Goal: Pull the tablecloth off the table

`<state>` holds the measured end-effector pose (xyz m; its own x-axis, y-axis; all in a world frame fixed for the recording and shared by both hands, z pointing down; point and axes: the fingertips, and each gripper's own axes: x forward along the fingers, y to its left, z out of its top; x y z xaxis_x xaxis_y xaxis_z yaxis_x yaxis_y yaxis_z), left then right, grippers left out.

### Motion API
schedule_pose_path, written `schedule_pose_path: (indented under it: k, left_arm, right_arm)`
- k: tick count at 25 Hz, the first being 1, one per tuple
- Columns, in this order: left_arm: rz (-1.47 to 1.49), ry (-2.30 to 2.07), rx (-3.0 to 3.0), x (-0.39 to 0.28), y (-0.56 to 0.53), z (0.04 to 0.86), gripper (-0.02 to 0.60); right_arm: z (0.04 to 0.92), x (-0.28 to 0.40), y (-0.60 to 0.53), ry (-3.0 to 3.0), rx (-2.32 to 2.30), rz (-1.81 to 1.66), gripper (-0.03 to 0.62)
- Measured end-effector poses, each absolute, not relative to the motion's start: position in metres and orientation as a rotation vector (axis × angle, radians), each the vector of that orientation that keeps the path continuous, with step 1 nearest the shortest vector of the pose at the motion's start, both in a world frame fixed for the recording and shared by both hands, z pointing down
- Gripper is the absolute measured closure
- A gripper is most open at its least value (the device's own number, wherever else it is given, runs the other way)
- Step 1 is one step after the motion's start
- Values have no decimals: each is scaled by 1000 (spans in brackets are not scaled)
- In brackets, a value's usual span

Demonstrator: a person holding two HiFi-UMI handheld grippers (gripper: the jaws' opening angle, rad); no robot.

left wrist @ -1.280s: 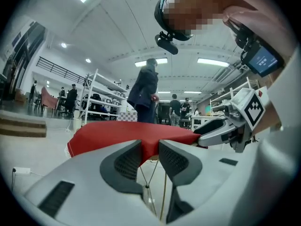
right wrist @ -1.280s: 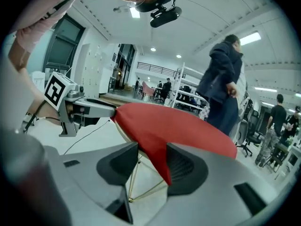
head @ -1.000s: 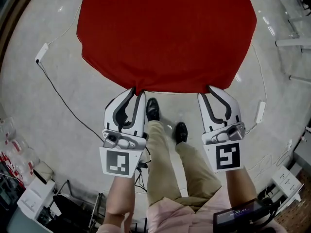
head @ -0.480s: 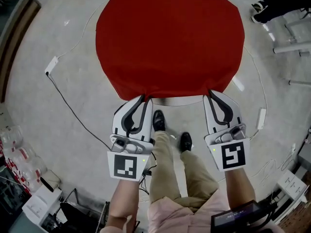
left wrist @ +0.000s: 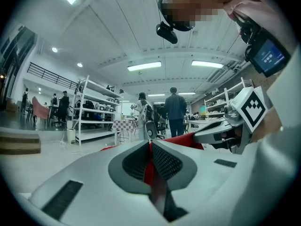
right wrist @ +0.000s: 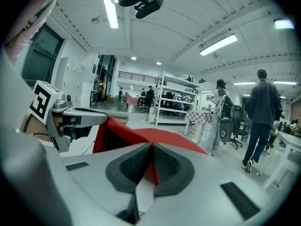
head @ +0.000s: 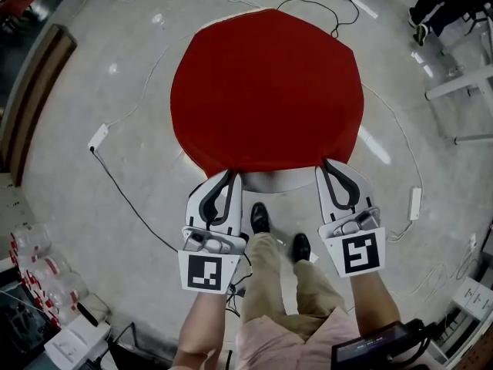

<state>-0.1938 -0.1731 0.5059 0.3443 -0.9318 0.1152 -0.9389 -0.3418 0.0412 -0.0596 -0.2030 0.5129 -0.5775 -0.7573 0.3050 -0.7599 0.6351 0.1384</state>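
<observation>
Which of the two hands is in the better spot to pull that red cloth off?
Neither leads: the left hand-held gripper and right hand-held gripper are both shut on the near edge of the red tablecloth, so pulling together looks best.

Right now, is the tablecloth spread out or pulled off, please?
Spread: tablecloth covers the table; left gripper and right gripper pinch its near edge.

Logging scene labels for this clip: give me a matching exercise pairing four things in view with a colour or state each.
Things:
1 tablecloth
2 left gripper
3 shoes
4 trousers

Matches:
A black
B shut on the tablecloth's near edge
C beige
D red

Pairs: 1-D, 2-B, 3-A, 4-C
</observation>
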Motion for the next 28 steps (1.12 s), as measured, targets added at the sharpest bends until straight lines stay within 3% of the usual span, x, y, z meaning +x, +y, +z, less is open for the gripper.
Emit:
schedule_pose_path:
  k: [15,28]
  left_arm:
    - [68,-1771,2528,-189,-188,426,546]
    - [31,-1788,2483,-179,-186,429,546]
  right_arm:
    - [438,-52,-216,-2520,1228,-67,566]
    - [426,-46,-218,-2522,1211,-80,569]
